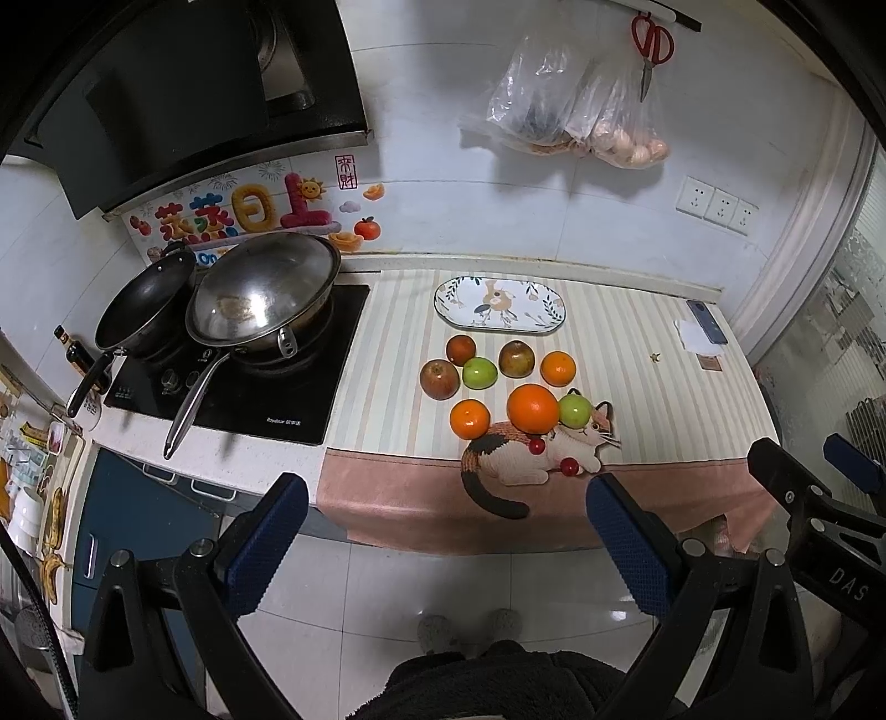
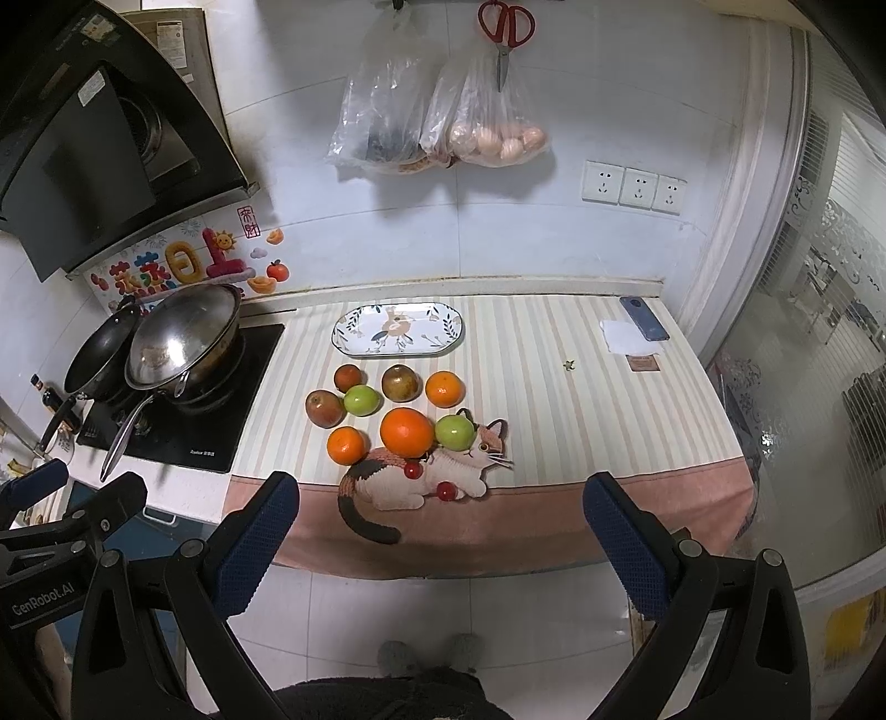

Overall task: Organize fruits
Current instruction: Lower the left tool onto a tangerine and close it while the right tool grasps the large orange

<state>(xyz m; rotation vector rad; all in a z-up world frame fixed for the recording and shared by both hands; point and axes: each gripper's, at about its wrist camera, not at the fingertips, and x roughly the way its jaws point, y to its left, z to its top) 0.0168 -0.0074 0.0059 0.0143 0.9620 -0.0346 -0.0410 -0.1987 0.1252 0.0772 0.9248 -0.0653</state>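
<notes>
Several fruits lie on the striped counter cloth: a big orange point(image 1: 532, 409) point(image 2: 406, 432), smaller oranges point(image 1: 469, 419) point(image 2: 347, 445), green apples point(image 1: 479, 373) point(image 2: 362, 400) and reddish-brown apples point(image 1: 439, 379) point(image 2: 324, 408). Two small red cherry tomatoes point(image 1: 568, 468) point(image 2: 446, 490) rest on a cat-shaped mat point(image 1: 520, 462) point(image 2: 426, 482). An empty oval patterned plate point(image 1: 499, 306) point(image 2: 397, 330) sits behind the fruit. My left gripper point(image 1: 446, 545) and my right gripper point(image 2: 440, 545) are both open and empty, held back off the counter's front edge above the floor.
A stove point(image 1: 243, 382) with two pans point(image 1: 266, 293) stands left of the fruit. A phone point(image 2: 643, 318) and paper lie at the counter's back right. Plastic bags point(image 2: 443, 122) and red scissors point(image 2: 505, 33) hang on the wall. A glass partition point(image 2: 819, 354) is on the right.
</notes>
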